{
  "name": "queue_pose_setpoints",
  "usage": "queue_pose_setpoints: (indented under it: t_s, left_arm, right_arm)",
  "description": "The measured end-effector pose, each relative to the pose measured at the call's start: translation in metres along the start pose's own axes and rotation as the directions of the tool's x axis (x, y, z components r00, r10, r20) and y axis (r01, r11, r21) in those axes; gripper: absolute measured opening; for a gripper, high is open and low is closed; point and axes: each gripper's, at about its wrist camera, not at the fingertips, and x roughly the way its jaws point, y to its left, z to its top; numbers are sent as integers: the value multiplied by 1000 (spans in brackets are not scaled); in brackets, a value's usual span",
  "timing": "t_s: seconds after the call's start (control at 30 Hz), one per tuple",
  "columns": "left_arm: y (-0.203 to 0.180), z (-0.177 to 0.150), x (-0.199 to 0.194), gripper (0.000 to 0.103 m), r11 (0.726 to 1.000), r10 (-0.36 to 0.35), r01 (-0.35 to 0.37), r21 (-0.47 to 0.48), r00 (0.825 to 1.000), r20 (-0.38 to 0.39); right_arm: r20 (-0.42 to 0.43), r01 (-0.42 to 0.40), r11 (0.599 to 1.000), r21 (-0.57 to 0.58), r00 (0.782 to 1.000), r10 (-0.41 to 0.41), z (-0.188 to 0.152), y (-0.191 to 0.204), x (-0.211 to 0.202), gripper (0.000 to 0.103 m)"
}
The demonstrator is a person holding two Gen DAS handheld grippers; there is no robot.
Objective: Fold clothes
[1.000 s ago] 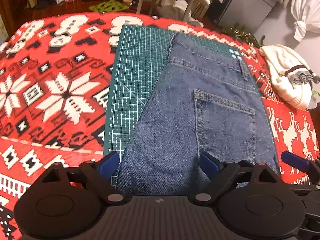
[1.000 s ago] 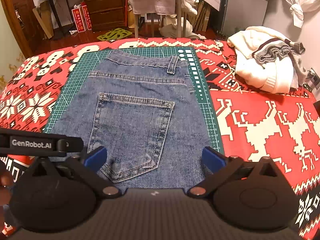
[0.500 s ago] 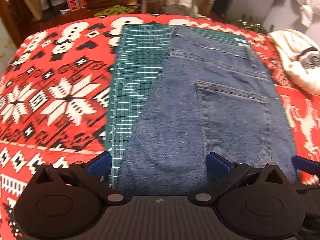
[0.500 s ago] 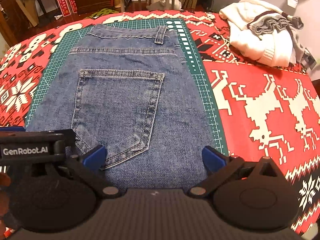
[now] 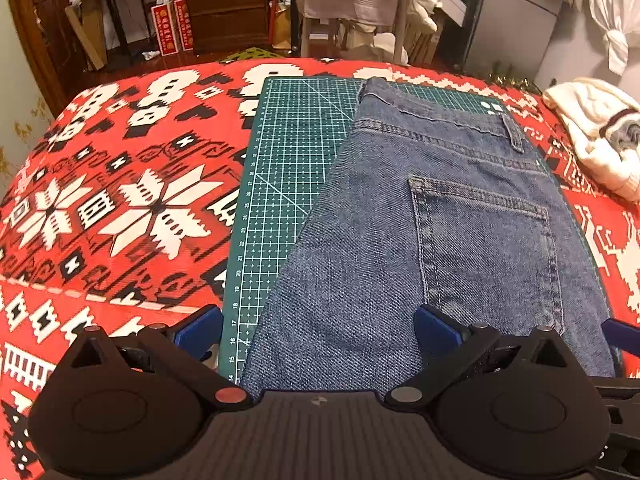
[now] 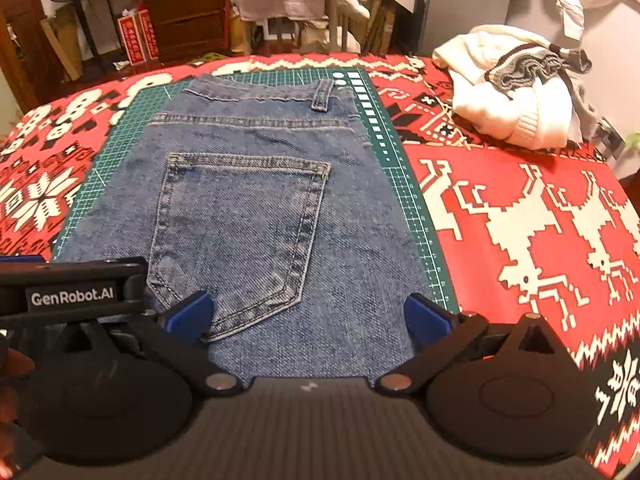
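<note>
jeans (image 6: pixel 260 208): we see them folded on mat (image 5: pixel 288 168), pocket up
left gripper (image 5: pixel 318 330): apart, empty
right gripper (image 6: pixel 308 316): apart, empty
sweater (image 6: pixel 512 96): 2 o'clock

Room: wooden dresser (image 6: pixel 184 20) standing at the back wall; red boxes (image 6: pixel 138 38) sitting on dark wood floor; grey cabinet (image 6: pixel 468 4) standing right; warm light falling.

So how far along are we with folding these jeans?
Done: the jeans lie flat on the green cutting mat, back pocket up, apparently already folded in half lengthwise. In hand: nothing; the left tool and right tool are both open over the near end. Left: folding them crosswise, then the cream sweater, still heaped at the right.
</note>
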Motion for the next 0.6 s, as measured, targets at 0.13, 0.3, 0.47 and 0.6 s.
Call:
queue_pose_setpoints:
  t_s: [0.13,0.3,0.47,0.6]
  left_arm:
    - [-2,-2,-1,103,1000,10,-10,-2,1000,6]
    - [-1,0,-6,103,1000,-8,9,-10,1000,22]
    - [6,8,-18,77,997,-67,68,-33,997,37]
    - [12,12,-39,71,986,-155,161,-45,980,127]
  right_arm:
    - [5,2,1000,-3,1000,-2,0,1,0,103]
    - [-9,-16,1000,-25,1000,16,2,-1,-1,103]
    - [20,-63,998,-28,998,64,8,-11,-22,102]
    - [124,-95,995,-34,987,98,11,-23,-48,102]
